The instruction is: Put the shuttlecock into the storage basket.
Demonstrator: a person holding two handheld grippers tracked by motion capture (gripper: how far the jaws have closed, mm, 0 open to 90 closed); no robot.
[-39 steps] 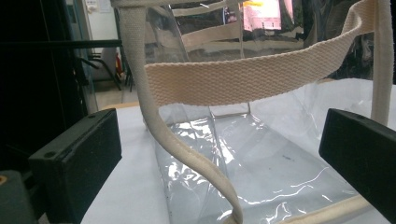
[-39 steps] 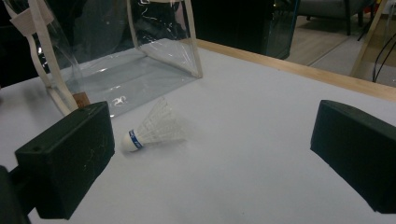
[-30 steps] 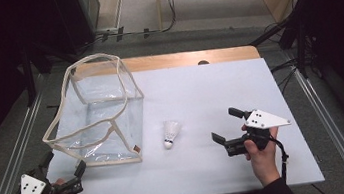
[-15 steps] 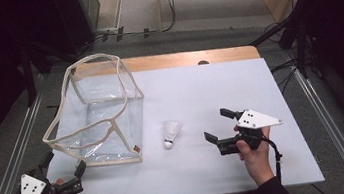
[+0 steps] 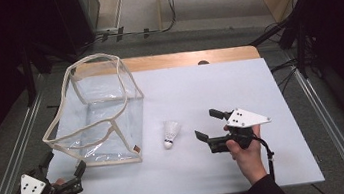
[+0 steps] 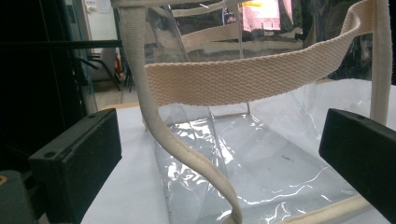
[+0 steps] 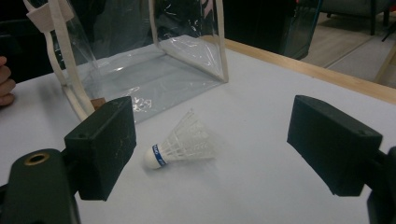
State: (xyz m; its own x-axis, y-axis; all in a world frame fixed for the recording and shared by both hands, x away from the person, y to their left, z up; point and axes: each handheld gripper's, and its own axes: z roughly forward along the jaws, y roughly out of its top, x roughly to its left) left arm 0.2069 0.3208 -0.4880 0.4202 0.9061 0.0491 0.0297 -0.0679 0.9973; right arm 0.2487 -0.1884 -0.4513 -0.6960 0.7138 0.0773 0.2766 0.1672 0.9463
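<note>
Honestly, right gripper (image 5: 209, 125), jaws apart but just been closing with nothing between them, should straddle the shuttlecock (image 5: 169, 134) by its cork, gently.

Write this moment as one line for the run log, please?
right gripper: open, jaws just been closing, nothing between them, approaching shuttlecock | left gripper: open, at clear bag | shuttlecock: lying on table

glossy clear plastic bag (image 5: 107, 116) with woven cloth trim; matt white table (image 5: 219, 85).
</note>
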